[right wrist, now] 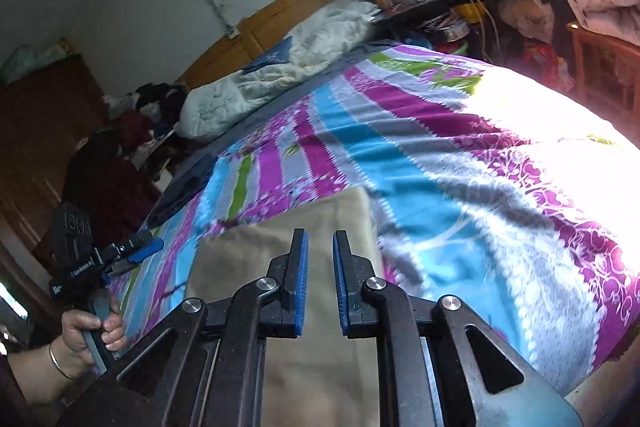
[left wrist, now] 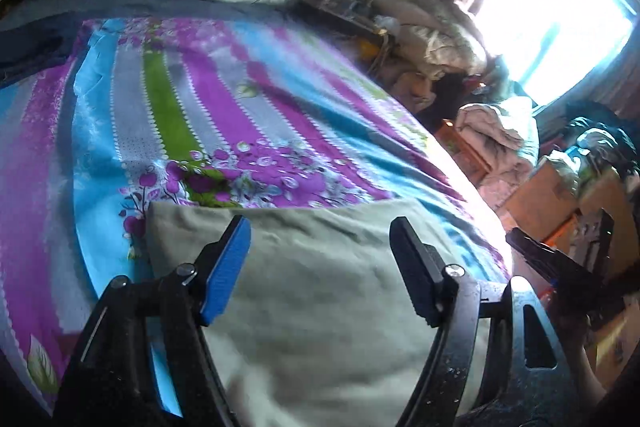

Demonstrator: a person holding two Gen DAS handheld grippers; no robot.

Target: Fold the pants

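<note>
The left hand-held gripper (left wrist: 320, 259) hangs over the pants (left wrist: 320, 287) with its jaws spread wide and nothing between them, while the right hand-held gripper (right wrist: 320, 283) has its blue pads (right wrist: 301, 283) drawn to a narrow gap — also empty — so neither has taken hold of cloth. The beige pants lie flat at the near edge of the bed (left wrist: 248, 107), on its striped floral cover, apparently already folded into a compact block — placed there, probably, for easy reach.
</note>
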